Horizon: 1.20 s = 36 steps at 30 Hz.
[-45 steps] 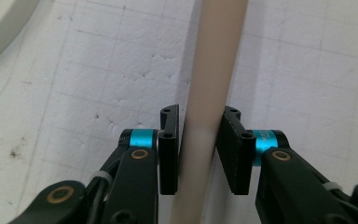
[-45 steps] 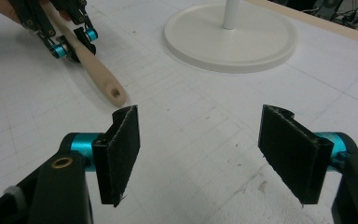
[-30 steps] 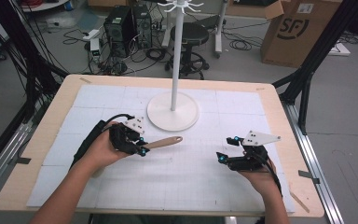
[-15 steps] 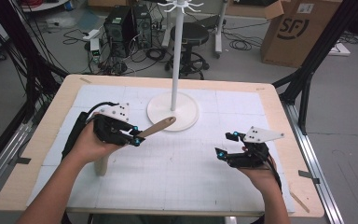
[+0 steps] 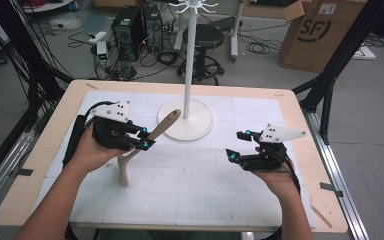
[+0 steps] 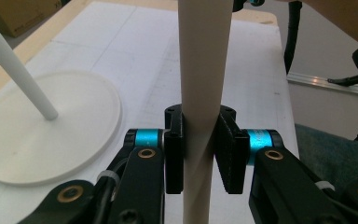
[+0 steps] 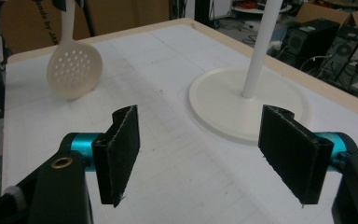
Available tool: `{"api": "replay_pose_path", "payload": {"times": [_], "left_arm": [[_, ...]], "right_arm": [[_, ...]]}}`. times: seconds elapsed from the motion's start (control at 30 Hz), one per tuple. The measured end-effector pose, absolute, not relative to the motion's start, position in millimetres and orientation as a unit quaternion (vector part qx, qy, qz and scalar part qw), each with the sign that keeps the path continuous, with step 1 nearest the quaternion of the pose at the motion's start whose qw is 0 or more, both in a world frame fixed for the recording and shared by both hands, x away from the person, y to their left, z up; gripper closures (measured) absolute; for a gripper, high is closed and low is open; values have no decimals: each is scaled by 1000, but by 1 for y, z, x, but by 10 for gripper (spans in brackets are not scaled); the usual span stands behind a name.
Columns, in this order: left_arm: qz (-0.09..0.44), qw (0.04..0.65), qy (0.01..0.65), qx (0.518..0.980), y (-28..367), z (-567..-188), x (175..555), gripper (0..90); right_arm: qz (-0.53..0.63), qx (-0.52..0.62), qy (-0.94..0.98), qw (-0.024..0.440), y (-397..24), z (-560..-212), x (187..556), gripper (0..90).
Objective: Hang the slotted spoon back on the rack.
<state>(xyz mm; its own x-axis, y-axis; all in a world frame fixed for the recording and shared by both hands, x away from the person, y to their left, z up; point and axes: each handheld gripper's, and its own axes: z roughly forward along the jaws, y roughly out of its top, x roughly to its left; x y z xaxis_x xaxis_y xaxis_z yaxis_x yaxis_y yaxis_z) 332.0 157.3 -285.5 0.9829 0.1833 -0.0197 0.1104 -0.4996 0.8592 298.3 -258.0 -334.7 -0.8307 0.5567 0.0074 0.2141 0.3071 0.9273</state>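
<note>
A beige slotted spoon (image 5: 152,136) is off the table and tilted steeply, its handle end up toward the white stand and its head (image 5: 123,172) down near the mat. My left gripper (image 5: 142,138) is shut on the handle (image 6: 203,70), which runs up between the pads (image 6: 175,154). The perforated head (image 7: 74,70) hangs at the upper left of the right gripper view. My right gripper (image 5: 236,145) hovers over the right side of the mat, open, with nothing between its pads (image 7: 121,154).
A white hanging stand with a round base (image 5: 200,131) and tall pole (image 5: 189,60) stands at the back centre of the mat; its base (image 6: 42,135) lies just left of the spoon. A computer (image 5: 130,25), stool (image 5: 205,37) and cardboard box (image 5: 320,32) sit on the floor beyond the table.
The left gripper has risen with the spoon, which went from lying nearly flat to steeply tilted with its head down. The right gripper has also risen a little, still open.
</note>
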Motion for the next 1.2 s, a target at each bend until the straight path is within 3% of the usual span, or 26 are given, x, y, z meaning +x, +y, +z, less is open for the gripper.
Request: {"api": "replay_pose_path", "payload": {"times": [0.57, 1.2], "left_arm": [[33, 527, 66, 847, 143, -272, 330, 750], [28, 532, 41, 845, 114, -259, 329, 750]], "right_arm": [[564, 185, 789, 158, -223, -277, 303, 287], [597, 124, 780, 138, -182, -243, 305, 287]]}}
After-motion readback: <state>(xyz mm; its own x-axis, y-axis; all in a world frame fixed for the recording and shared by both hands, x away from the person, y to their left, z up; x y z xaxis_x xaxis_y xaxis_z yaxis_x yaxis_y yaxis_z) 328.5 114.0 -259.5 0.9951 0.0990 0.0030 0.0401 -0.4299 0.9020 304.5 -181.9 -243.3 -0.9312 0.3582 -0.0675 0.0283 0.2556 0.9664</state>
